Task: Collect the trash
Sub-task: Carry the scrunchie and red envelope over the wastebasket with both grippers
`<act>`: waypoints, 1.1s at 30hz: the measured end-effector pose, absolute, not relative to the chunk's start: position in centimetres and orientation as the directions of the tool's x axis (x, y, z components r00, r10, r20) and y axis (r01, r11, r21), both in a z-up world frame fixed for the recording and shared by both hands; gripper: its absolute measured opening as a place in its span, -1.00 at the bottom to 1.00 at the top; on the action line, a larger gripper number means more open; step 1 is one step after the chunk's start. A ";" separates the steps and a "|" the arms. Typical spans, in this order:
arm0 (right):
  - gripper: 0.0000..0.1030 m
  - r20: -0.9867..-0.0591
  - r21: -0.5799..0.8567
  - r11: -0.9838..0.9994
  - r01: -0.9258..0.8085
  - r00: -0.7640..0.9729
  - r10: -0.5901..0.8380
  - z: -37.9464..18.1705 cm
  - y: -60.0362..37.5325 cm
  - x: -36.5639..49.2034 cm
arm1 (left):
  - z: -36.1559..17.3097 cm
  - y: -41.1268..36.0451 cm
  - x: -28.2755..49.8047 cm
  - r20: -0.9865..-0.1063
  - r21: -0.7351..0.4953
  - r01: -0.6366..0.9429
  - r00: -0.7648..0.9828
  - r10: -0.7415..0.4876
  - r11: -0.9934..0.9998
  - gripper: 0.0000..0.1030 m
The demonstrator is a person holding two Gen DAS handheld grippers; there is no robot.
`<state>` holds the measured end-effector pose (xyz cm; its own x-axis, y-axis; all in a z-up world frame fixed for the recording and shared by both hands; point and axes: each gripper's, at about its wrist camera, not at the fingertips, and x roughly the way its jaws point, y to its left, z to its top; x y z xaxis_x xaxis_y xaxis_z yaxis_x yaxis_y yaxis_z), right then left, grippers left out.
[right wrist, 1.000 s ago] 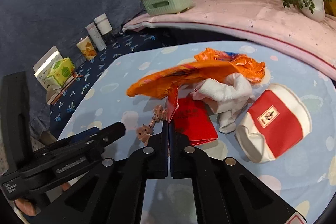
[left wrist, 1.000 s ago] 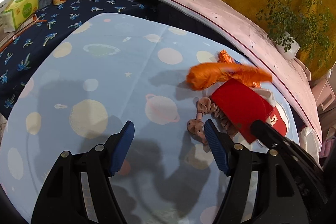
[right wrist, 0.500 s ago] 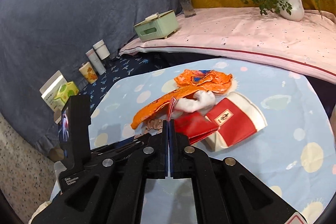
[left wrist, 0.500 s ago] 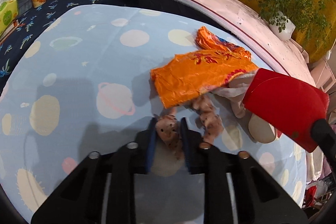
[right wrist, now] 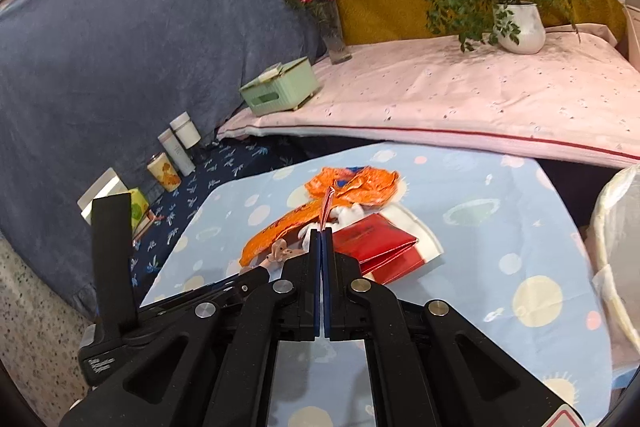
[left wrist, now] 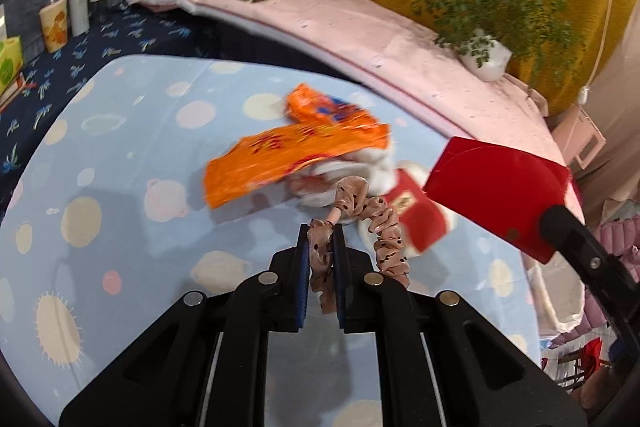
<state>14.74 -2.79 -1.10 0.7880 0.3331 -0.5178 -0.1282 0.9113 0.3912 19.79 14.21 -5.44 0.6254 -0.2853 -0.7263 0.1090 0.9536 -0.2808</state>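
2 tongs pinched: left tongs (left wrist: 320, 231) on scrunchie (left wrist: 372, 215), right tongs (right wrist: 322, 233) on red envelope (left wrist: 496, 195).

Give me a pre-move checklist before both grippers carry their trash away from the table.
1. Left gripper shut on the scrunchie: ok.
2. Right gripper shut on the red card: ok.
3. Scrunchie clear of the orange wrapper: cannot tell.
4. Red card lifted off the table: ok.
5. Bin in view: cannot tell; only a white bag edge shows.
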 end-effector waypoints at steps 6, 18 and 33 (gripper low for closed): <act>-0.98 -0.476 0.392 0.915 -0.099 0.829 0.294 0.9 -6.3 13.3 | -2.0 10.0 18.4 -0.690 -0.290 0.185 0.639 -0.339 0.939 -0.81; -0.98 -0.436 0.393 0.919 0.018 0.884 0.169 2.8 -15.2 9.9 | 1.2 -1.0 16.3 -0.668 -0.253 0.335 0.618 -0.415 0.907 -0.81; -0.98 -0.454 0.413 0.892 0.185 0.891 0.025 1.0 -25.8 6.4 | 0.7 -13.0 14.4 -0.688 -0.218 0.477 0.543 -0.481 0.851 -0.80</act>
<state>6.43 -25.80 1.00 0.8907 0.0251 -0.4540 0.1852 0.8919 0.4126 14.38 -12.96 0.72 0.5433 -0.4810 -0.6880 0.4771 0.8513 -0.2184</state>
